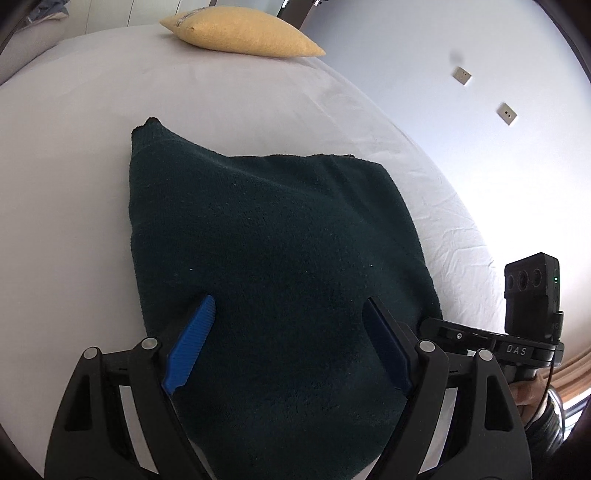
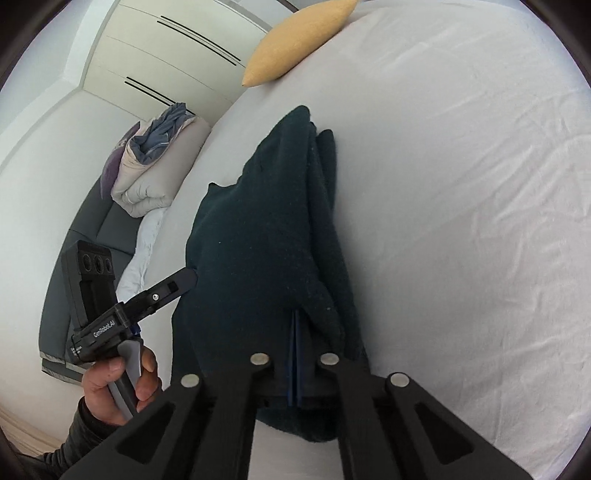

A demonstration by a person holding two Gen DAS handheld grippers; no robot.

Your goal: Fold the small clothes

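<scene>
The dark green knitted garment [image 1: 273,266] is lying folded on the white bed sheet [image 1: 74,155], well short of the yellow pillow [image 1: 240,33]. Its near edge is being pinched by the right gripper [image 2: 295,332], whose 2 blue pads are pressed together on the cloth; the left gripper [image 1: 288,332] is being held over it with pads apart. If the pinched edge is pulled unevenly, the layers could be dragged out of line.

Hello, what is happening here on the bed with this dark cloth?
A person is folding a dark green knitted garment on a bed with a white sheet, holding a gripper in each hand. The right gripper has its jaws closed, with the garment's near edge bunched around them. The left gripper hangs over the garment with jaws wide open, gripping nothing. The garment lies partly folded. A yellow pillow sits at the far end of the bed.
</scene>
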